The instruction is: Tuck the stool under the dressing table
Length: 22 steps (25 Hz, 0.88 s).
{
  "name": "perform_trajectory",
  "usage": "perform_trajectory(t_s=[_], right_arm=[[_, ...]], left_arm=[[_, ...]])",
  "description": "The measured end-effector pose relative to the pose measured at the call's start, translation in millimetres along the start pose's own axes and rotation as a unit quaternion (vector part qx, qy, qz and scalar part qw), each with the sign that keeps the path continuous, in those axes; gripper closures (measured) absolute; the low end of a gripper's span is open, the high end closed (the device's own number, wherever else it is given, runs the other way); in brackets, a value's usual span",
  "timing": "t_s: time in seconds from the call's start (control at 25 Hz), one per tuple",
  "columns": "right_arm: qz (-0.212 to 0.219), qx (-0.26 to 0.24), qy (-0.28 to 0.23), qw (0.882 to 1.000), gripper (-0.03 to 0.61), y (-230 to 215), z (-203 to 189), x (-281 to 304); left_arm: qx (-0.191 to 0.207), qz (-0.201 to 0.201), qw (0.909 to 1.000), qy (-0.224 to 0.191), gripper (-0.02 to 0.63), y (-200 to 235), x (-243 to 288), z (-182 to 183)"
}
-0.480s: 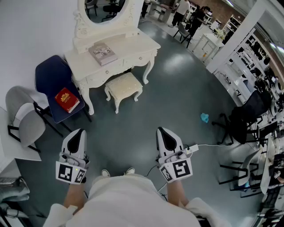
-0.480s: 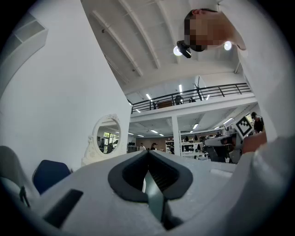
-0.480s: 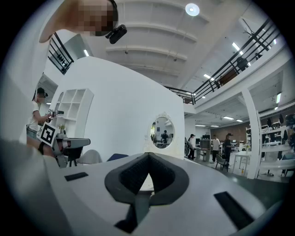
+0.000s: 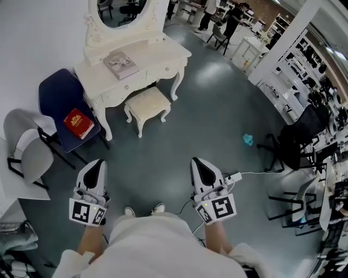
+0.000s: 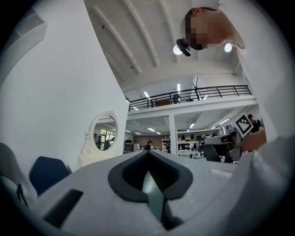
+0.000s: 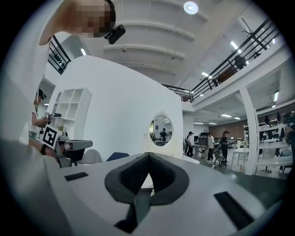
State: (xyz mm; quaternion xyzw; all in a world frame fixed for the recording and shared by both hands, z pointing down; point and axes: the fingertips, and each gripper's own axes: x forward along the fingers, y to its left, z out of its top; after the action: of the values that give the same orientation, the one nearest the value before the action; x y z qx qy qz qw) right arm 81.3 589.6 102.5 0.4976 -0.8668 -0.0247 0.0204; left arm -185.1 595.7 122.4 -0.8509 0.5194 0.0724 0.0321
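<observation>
A cream stool (image 4: 147, 106) with a cushioned top stands partly under the front of the white dressing table (image 4: 157, 57), which carries an oval mirror (image 4: 120, 12) and a book (image 4: 120, 64). Both grippers hang far in front of it, close to my body. My left gripper (image 4: 95, 168) is shut and empty. My right gripper (image 4: 200, 165) is shut and empty too. In the left gripper view the mirror (image 5: 102, 133) shows far off beyond the closed jaws. The right gripper view shows the mirror (image 6: 161, 130) straight ahead in the distance.
A dark blue chair (image 4: 64, 98) with a red book (image 4: 78, 123) on it stands left of the table. A grey chair (image 4: 27, 146) sits further left. A turquoise scrap (image 4: 248, 139) lies on the grey floor. Black office chairs (image 4: 291, 149) and desks stand at right. People stand far back.
The view has shifted slightly: the dressing table and stool sit a little higher and further left in the head view. Both grippers keep their places and stay shut.
</observation>
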Motion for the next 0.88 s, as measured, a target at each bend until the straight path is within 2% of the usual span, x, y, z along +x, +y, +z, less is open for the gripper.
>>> perform_trajectory(t_s=[0.24, 0.32, 0.4, 0.52, 0.56, 0.64, 0.72, 0.88], right_arm=[[0.017, 0.045, -0.012, 0.999, 0.577, -3, -9, -12], [0.013, 0.044, -0.013, 0.999, 0.489, -10, -10, -16], [0.000, 0.037, -0.010, 0.999, 0.472, -23, -12, -21], [-0.020, 0.029, -0.007, 0.999, 0.429, -47, -18, -29], [-0.028, 0.030, -0.006, 0.999, 0.396, -56, -20, -32], [-0.048, 0.031, -0.003, 0.998, 0.348, -75, -24, -36], [-0.059, 0.035, -0.002, 0.998, 0.336, -90, -28, -40], [-0.058, 0.046, 0.003, 0.997, 0.336, -111, -43, -41]], left_arm=[[0.001, -0.009, 1.0000, 0.003, 0.598, -7, 8, -5], [0.000, -0.006, 1.0000, 0.004, 0.589, -7, 9, -7], [0.001, 0.002, 1.0000, 0.004, 0.510, -6, 10, -8], [0.005, 0.017, 0.9998, 0.004, 0.434, -2, 12, -13], [0.005, 0.024, 0.9997, 0.005, 0.408, 0, 13, -15], [0.004, 0.039, 0.9992, 0.008, 0.399, 1, 16, -20], [0.003, 0.046, 0.9988, 0.014, 0.377, -2, 23, -25], [0.010, 0.046, 0.9987, 0.021, 0.377, -17, 42, -32]])
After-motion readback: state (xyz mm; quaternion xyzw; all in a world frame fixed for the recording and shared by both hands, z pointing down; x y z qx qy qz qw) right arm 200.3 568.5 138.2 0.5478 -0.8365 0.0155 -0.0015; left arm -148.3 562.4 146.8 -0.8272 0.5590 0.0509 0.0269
